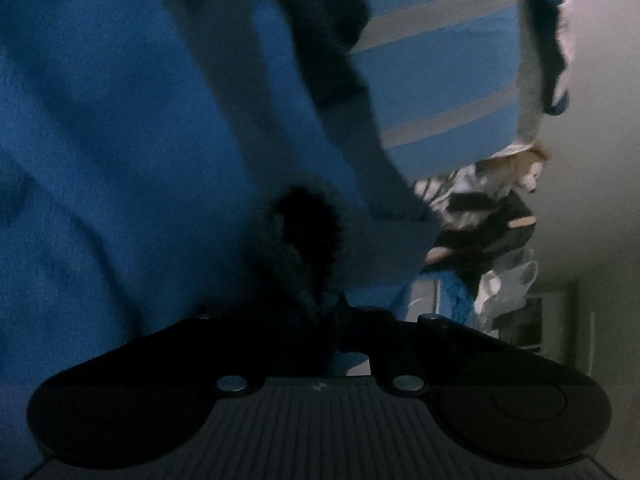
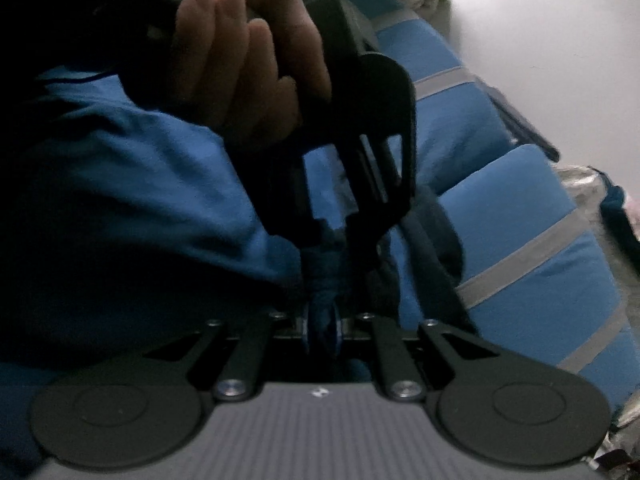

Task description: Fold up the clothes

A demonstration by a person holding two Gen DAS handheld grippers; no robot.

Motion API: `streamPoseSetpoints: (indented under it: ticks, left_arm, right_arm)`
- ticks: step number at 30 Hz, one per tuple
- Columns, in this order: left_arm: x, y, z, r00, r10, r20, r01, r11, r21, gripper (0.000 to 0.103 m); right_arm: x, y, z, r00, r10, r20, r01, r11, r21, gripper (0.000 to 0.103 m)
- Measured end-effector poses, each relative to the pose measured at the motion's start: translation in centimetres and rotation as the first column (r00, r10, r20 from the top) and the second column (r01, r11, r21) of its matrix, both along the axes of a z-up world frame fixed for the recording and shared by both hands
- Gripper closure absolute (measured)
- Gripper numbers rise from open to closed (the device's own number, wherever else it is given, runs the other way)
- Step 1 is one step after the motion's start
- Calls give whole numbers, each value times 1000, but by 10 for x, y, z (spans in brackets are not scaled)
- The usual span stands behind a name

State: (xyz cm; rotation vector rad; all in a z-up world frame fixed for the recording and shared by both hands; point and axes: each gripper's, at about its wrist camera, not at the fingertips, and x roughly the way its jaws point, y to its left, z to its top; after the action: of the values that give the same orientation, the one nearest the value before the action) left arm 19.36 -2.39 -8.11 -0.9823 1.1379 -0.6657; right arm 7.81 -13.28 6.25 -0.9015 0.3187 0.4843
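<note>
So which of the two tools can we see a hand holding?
The left tool, up in the right camera's view: a hand wraps its handle. The right tool shows no hand, only blue cloth pinched in it.

Blue garment point(image 2: 132, 184) – bunched, creased, edge pinched between closed jaws – over blue grey-striped surface.

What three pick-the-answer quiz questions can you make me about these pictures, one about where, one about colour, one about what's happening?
1. Where is the hand?
A. Wrapped around the left gripper's handle
B. Flat on the bedding
C. Inside a drawer

2. What colour are the stripes on the blue bedding?
A. Red
B. Grey
C. Yellow

3. What is the right gripper doing?
A. Hanging wide open
B. Holding a cup
C. Pinching the blue garment

Answers: 1 A, its fingers curl around the handle of the left gripper. 2 B, pale grey bands cross the blue. 3 C, blue cloth is bunched between its closed fingers.
</note>
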Motion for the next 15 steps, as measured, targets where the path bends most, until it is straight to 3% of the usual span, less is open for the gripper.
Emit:
streamPoseSetpoints:
  ticks: [1, 3, 7, 15]
  left_arm:
    - [1, 2, 4, 1000, 8, 22, -8, 1000, -14, 90]
    - [4, 8, 15, 998, 32, 56, -29, 998, -51, 90]
    - [8, 20, 32, 992, 82, 97, -72, 992, -102, 90]
    - [15, 60, 63, 961, 212, 177, -166, 955, -245, 90]
  right_arm:
    - [4, -1, 0, 999, -30, 17, 30, 1000, 8, 33]
    - [11, -4, 1, 995, -90, 52, 89, 996, 26, 10]
    - [26, -10, 3, 971, -211, 116, 204, 977, 66, 5]
    - [88, -48, -3, 870, -447, 209, 447, 893, 52, 0]
